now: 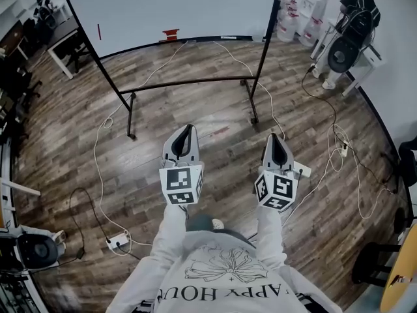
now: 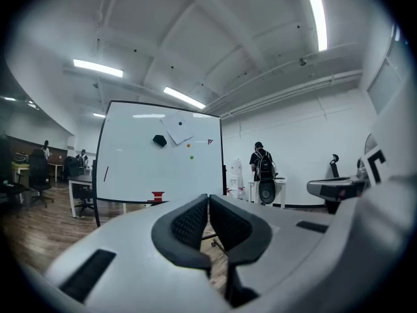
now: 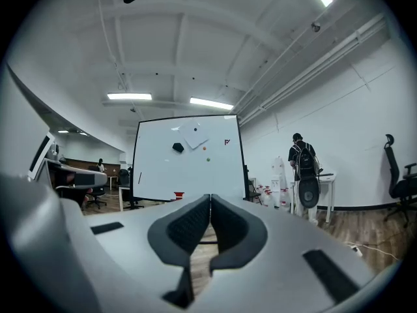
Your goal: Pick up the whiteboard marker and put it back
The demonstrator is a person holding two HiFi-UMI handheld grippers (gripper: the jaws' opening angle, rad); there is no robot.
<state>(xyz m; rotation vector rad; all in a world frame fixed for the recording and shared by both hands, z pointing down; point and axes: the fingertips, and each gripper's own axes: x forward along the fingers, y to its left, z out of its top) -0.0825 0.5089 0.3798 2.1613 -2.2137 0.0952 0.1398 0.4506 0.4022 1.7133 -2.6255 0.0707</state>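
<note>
Head view first. The left gripper (image 1: pixel 189 128) and right gripper (image 1: pixel 277 137) are held level side by side, well short of the whiteboard (image 1: pixel 169 5), with cables (image 1: pixel 98 162) strewn over the floor in front of it. On the board's left part is a thin dark-red stick, most likely the whiteboard marker (image 1: pixel 99 31). It's too small to be sure. The only holder in play is the tray ledge (image 1: pixel 208 40) along the board's bottom edge, with one red block-like object (image 1: pixel 171 34) sitting on it. The jugs (image 1: pixel 287 19) right of the board are too blurred to tell what's in them.

Over to the left gripper view. The jaws are pressed together with nothing between them. The board stands dead ahead, with the marker (image 2: pixel 105 173) at its left side, above and left of the red object.

Right gripper view now, and it's the same story: pads (image 3: pixel 195 223) together and empty, the marker (image 3: pixel 139 177) at the board's left.

The approach hasn't begun, I'd say. To do it well, walk in, keep clear of the board's foot bar, spread one gripper's jaws before arriving, and line them across the marker's barrel, not along it.
</note>
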